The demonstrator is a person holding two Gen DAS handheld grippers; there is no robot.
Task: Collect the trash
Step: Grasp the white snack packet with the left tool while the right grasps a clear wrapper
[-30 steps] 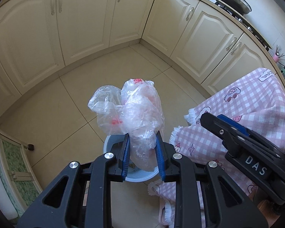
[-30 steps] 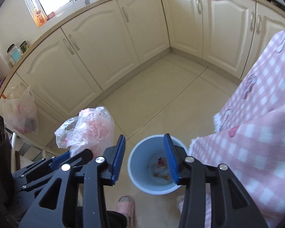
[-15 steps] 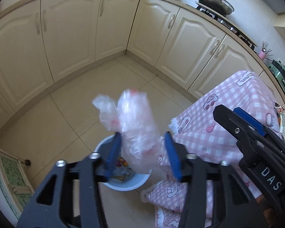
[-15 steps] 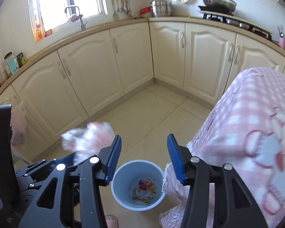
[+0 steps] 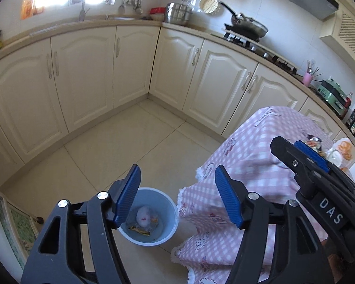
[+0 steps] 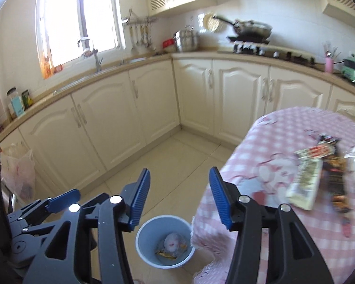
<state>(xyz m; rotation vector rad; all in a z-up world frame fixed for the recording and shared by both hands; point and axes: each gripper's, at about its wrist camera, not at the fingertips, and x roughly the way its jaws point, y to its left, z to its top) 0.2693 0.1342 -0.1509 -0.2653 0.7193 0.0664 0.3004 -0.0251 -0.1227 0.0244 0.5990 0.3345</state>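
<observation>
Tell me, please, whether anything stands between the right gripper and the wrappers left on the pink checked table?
Nothing visible does. The right gripper, jaws opening and empty, hangs above the bin beside the table. The wrappers lie exposed on the cloth, with only bare tablecloth between them and the gripper.

Light blue round trash bin (image 5: 170, 215) stands upright on the tiled floor, just beside the hanging edge of the pink checked tablecloth. Inside: crumpled clear plastic bag (image 5: 143, 215) with red marks, balled up, resting on orange-yellow wrappers (image 5: 139, 230) at the bottom. On the table top: pale printed snack wrapper (image 6: 304, 184) lying flat, a dark orange-printed wrapper (image 6: 336, 177) beside it, touching. Right-wrist view blurred; print unreadable.
</observation>
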